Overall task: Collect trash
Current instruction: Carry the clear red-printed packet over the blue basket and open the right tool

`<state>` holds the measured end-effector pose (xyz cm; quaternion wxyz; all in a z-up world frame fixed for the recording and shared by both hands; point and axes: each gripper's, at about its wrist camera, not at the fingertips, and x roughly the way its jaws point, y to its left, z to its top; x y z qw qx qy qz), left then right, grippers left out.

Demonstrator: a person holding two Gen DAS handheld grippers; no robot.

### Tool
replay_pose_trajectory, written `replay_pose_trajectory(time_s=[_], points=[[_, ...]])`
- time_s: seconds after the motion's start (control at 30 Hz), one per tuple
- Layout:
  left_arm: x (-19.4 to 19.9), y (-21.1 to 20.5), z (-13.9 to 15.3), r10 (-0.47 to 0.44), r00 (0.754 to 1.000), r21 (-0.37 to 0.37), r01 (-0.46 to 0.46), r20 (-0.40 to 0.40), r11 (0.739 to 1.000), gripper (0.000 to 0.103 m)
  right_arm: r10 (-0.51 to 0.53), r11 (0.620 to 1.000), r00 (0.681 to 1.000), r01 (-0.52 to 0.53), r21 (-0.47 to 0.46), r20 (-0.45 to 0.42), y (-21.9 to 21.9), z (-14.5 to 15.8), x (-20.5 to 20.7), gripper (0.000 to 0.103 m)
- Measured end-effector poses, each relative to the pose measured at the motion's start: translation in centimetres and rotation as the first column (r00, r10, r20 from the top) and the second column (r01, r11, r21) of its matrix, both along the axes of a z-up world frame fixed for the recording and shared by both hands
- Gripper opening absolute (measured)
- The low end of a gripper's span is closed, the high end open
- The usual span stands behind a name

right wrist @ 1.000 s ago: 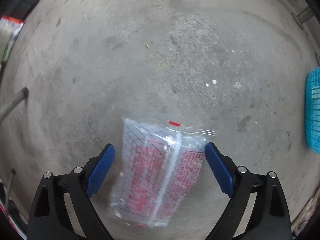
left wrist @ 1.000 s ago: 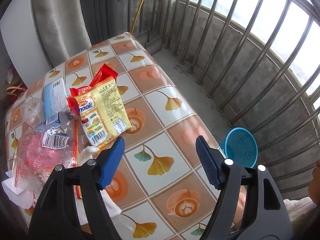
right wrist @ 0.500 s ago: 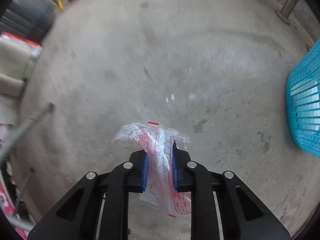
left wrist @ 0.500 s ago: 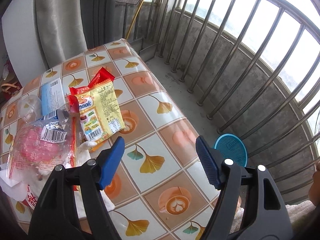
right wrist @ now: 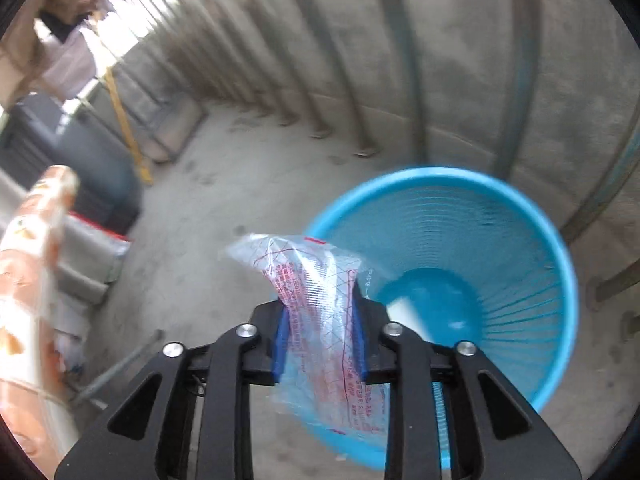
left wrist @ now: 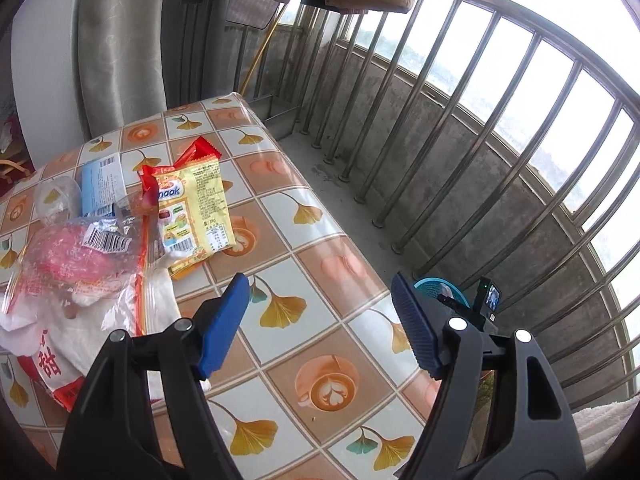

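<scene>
Balcony clean-up, seen from a camera on each hand-held gripper.

Right gripper [right wrist: 320,320]: narrow gap, jaws just now easing a little wider, both blue pads pressed on a clear plastic bag [right wrist: 316,280] with red print. Grips the bag at its middle; top end fans out beyond the fingertips, bottom end hangs back toward the camera. Hovers with the bag over the near left rim of a blue mesh basket [right wrist: 440,174]. Basket on the concrete floor [right wrist: 224,200], close to the railing wall. Something white inside the basket, too blurred to name. Whole view smeared by motion.

Left gripper [left wrist: 320,284]: wide open, nothing between the pads. Hangs above the near part of a table [left wrist: 320,360] covered in a cloth of leaf and coffee-cup squares.

More trash heaped on the left side of the table:
- yellow snack packet [left wrist: 200,208], lying flat, nearest the middle
- red wrapper [left wrist: 200,152] just beyond it, partly underneath
- blue and white packet [left wrist: 100,184] further left
- clear plastic cup [left wrist: 56,200] at the far left
- crumpled clear bag with pink contents [left wrist: 72,256] and a barcode label, nearer
- white wrapper with red characters [left wrist: 52,352], nearest, under that bag

Same blue basket visible on the floor to the right of the table, beside the metal railing [left wrist: 460,140].
</scene>
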<state>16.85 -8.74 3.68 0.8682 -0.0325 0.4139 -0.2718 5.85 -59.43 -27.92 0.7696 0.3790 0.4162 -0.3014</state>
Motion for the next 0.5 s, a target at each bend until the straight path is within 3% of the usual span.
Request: replay_pose_trajectory(time_s=[0.1,0.2,0.33,0.5], points=[[-0.5,1.6,0.0,0.031,0.999,-0.012,-0.031,-0.011,0.999,0.069,-0.039,0.998,0.989,0.045,0.041,-0.141,-2.6,-3.5,-1.6,0.062],[-1.2,3.5,0.4,0.065,0.998,-0.026,-0.065,-0.007,0.998,0.069,-0.065,0.998,0.969,0.067,0.003,-0.239,-3.1,-4.2,-2.1,0.073],[-2.1,5.8,1.2,0.103,0.994,-0.033,-0.102,0.029,0.994,0.072,-0.144,0.99,0.971,0.143,-0.016,-0.19,-2.5,-1.6,-2.9,0.081],[-3.1,8.8,1.4,0.146,0.989,-0.059,-0.144,0.038,0.988,0.073,-0.135,0.989,0.984,0.126,-0.081,-0.118,-0.7,4.4,-4.2,0.084]])
